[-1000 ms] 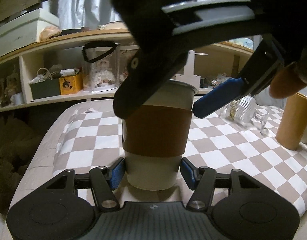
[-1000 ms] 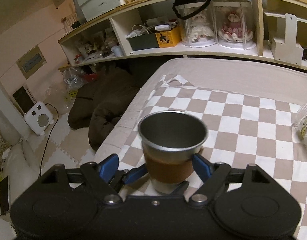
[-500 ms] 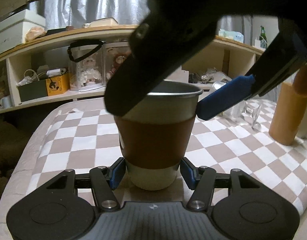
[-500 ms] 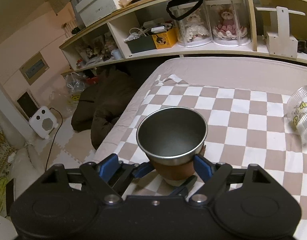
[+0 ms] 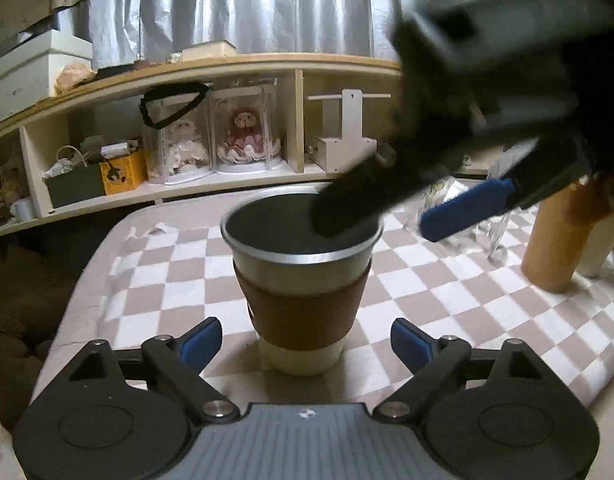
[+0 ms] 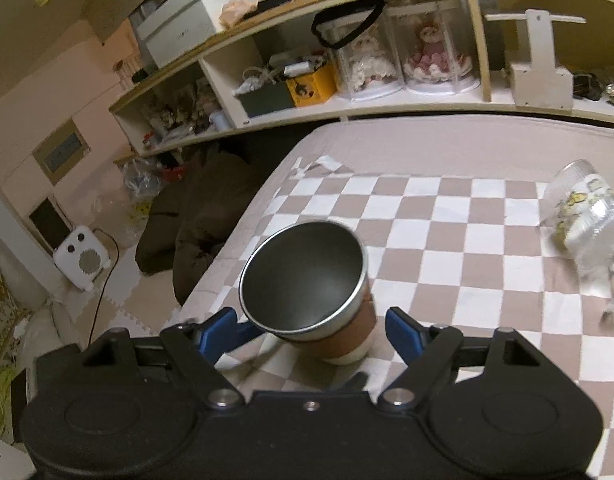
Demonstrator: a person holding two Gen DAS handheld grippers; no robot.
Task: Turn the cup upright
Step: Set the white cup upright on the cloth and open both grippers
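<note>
A metal cup with a brown sleeve (image 5: 303,280) stands upright, mouth up, on the checkered cloth (image 5: 427,300). My left gripper (image 5: 305,340) is open, its blue pads apart from the cup on both sides. In the right wrist view the cup (image 6: 307,292) sits between the pads of my right gripper (image 6: 311,330), which is open and above it. The right gripper also shows blurred over the cup's rim in the left wrist view (image 5: 447,184).
A tall tan cylinder (image 5: 563,236) and clear glassware (image 5: 483,220) stand to the right on the cloth. A clear printed glass (image 6: 587,212) lies at the right. Shelves (image 6: 387,104) with dolls and boxes run behind. The cloth's left edge (image 6: 227,248) drops to the floor.
My left gripper opened and let go of the cup, which now stands on the cloth. My right gripper lifted and pulled back to the right.
</note>
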